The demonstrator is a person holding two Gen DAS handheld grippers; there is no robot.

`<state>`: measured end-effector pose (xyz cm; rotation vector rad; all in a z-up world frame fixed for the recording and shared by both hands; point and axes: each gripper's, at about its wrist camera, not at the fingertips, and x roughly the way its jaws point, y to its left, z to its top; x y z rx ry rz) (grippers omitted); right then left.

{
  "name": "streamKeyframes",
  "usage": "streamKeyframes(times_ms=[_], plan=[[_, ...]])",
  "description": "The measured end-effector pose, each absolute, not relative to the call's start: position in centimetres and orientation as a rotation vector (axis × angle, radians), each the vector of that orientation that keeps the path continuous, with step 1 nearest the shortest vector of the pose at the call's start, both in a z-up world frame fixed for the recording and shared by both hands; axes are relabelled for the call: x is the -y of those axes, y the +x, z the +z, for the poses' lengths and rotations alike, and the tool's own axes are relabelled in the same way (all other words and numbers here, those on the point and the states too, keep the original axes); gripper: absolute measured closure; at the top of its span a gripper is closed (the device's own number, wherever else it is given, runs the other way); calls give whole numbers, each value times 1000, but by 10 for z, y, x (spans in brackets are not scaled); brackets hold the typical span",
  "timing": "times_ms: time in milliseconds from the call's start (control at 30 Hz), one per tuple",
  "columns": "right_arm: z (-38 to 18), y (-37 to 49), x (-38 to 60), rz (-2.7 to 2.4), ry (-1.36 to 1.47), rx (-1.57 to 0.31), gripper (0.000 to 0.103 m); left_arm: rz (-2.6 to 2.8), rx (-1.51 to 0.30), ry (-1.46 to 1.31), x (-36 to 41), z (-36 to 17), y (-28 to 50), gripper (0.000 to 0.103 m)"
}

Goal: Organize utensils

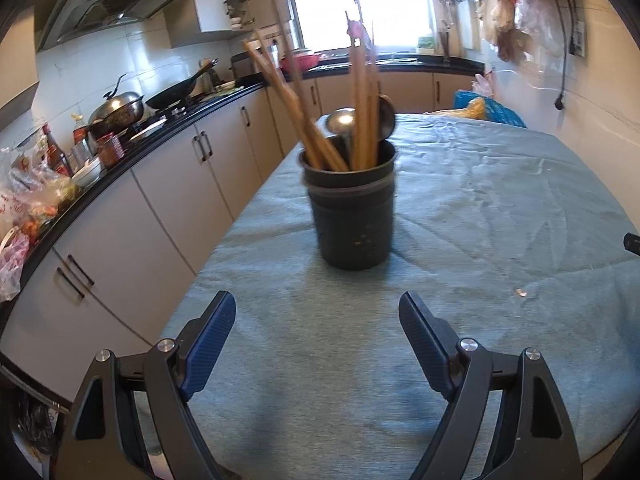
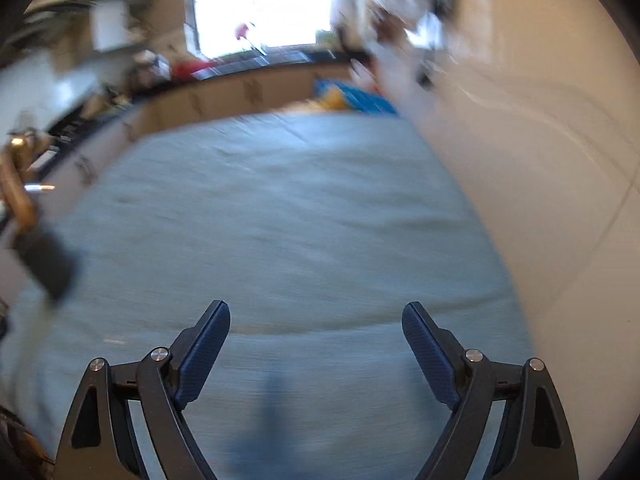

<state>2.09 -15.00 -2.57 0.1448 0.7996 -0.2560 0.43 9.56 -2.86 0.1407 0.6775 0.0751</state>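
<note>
1. Left gripper (image 1: pixel 316 320) is hovering low over the blue-grey tablecloth (image 1: pixel 500 208) with its blue-padded fingers (image 1: pixel 208 336) spread wide apart and nothing between them, pointing straight at the dark utensil holder (image 1: pixel 352 216) standing upright near the middle of the table.

2. Crowding that holder are a bundle of wooden chopsticks (image 1: pixel 360 120) leaning in several directions and two metal spoons (image 1: pixel 340 120), bowls up; every utensil in sight is sitting inside it, and no loose cutlery is showing on the cloth, only a small pale speck to the holder's right.

3. Running along the left side of the table, a black countertop (image 1: pixel 168 120) is carrying pots, bottles and bags, well apart from the work.

4. Right gripper (image 2: pixel 316 320) is also gaping open and empty over bare cloth, its view heavily smeared by motion; the holder (image 2: pixel 48 268) is showing only as a dark blur at the far left edge of that view, with chopsticks rising from it.

5. Judging from this, the sorting appears to be at or near its finish, or between picks, since neither gripper is carrying anything.

6. Any further move would call for finding a stray utensil outside these views, or for steadying the holder with the left gripper while the right one tidies the splayed chopsticks, taking care not to tip the tall, top-heavy load.
</note>
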Motion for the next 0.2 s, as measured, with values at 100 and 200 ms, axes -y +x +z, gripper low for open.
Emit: streamKeyframes(times_ms=[100, 200], plan=[[-42, 22, 192, -343, 139, -860, 12, 66, -656, 152, -90, -28, 3, 20], [-55, 20, 209, -317, 184, -893, 12, 33, -685, 146, -85, -31, 7, 20]])
